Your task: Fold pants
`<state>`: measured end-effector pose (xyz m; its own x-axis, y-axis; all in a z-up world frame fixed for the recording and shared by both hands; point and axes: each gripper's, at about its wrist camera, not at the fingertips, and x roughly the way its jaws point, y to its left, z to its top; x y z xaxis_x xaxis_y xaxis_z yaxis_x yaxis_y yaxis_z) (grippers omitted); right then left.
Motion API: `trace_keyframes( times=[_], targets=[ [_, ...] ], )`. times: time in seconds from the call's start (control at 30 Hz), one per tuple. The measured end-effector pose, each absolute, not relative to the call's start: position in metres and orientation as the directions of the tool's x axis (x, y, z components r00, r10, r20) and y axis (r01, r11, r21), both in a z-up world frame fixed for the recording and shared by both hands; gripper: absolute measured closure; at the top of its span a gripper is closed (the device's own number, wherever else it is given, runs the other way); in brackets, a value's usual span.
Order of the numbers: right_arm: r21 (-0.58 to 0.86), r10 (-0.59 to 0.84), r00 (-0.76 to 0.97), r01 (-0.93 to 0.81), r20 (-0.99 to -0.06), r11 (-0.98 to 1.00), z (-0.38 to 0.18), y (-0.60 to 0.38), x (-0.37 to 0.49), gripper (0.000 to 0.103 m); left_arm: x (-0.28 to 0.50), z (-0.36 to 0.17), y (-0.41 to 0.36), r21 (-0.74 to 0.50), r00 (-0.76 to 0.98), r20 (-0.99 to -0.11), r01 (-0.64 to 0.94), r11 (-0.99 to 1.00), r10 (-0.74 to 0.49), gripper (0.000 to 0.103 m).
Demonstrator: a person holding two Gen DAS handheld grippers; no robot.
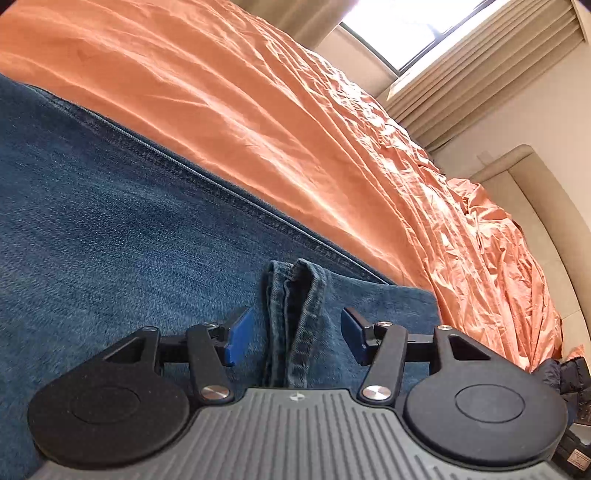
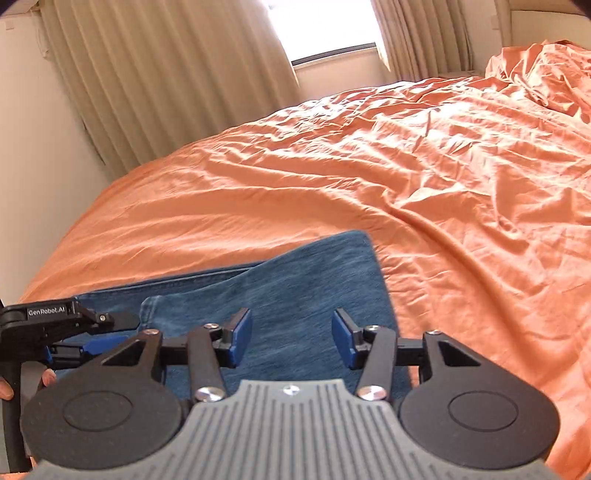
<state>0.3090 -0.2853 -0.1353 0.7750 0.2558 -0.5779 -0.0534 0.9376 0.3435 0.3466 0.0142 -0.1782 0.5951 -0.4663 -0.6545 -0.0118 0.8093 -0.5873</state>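
Note:
Blue denim pants (image 1: 122, 221) lie flat on the orange bedsheet (image 1: 258, 122). In the left wrist view my left gripper (image 1: 293, 334) is open, low over the denim, with a bunched hem or waistband fold (image 1: 295, 314) standing between its blue pads without being pinched. In the right wrist view the pants (image 2: 295, 288) lie folded over, a leg end reaching toward the far side. My right gripper (image 2: 291, 338) is open and empty just above the denim. The left gripper (image 2: 70, 325) shows at the left edge, over the pants' edge.
The wrinkled orange sheet (image 2: 424, 177) covers the whole bed. Beige curtains (image 2: 166, 74) and a bright window (image 2: 317, 29) are beyond the bed. A padded headboard (image 1: 535, 206) is at the right, and dark items (image 1: 569, 380) lie on the floor.

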Motion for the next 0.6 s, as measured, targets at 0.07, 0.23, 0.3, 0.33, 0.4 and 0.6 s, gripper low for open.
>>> trace_keyframes(
  times=[0.07, 0.23, 0.3, 0.33, 0.4, 0.6],
  targets=[
    [0.343, 0.249, 0.781, -0.048, -0.572, 0.938, -0.137, -0.296, 0.316, 0.058, 0.352, -0.186, 0.015, -0.599, 0.601, -0.646, -0.016, 0.801, -0.471, 0.04],
    [0.364, 0.24, 0.754, -0.002, -0.612, 0.931, -0.15, -0.317, 0.337, 0.081, 0.352, -0.186, 0.006, -0.537, 0.62, -0.649, 0.037, 0.843, -0.441, 0.085],
    [0.359, 0.231, 0.764, 0.001, -0.603, 0.933, -0.148, -0.324, 0.338, 0.092, 0.344, -0.175, 0.001, -0.501, 0.655, -0.63, 0.067, 0.863, -0.417, 0.096],
    [0.344, 0.218, 0.774, -0.001, -0.594, 0.939, -0.147, -0.325, 0.339, 0.097, 0.34, -0.167, 0.0, -0.494, 0.67, -0.613, 0.088, 0.865, -0.418, 0.096],
    [0.314, 0.194, 0.79, -0.002, -0.582, 0.949, -0.143, -0.327, 0.343, 0.103, 0.335, -0.143, -0.006, -0.469, 0.71, -0.562, 0.149, 0.87, -0.424, 0.098],
    [0.349, 0.224, 0.787, -0.012, -0.574, 0.937, -0.146, -0.321, 0.37, 0.103, 0.354, -0.132, -0.01, -0.379, 0.701, -0.61, 0.153, 0.913, -0.37, 0.098]
  ],
)
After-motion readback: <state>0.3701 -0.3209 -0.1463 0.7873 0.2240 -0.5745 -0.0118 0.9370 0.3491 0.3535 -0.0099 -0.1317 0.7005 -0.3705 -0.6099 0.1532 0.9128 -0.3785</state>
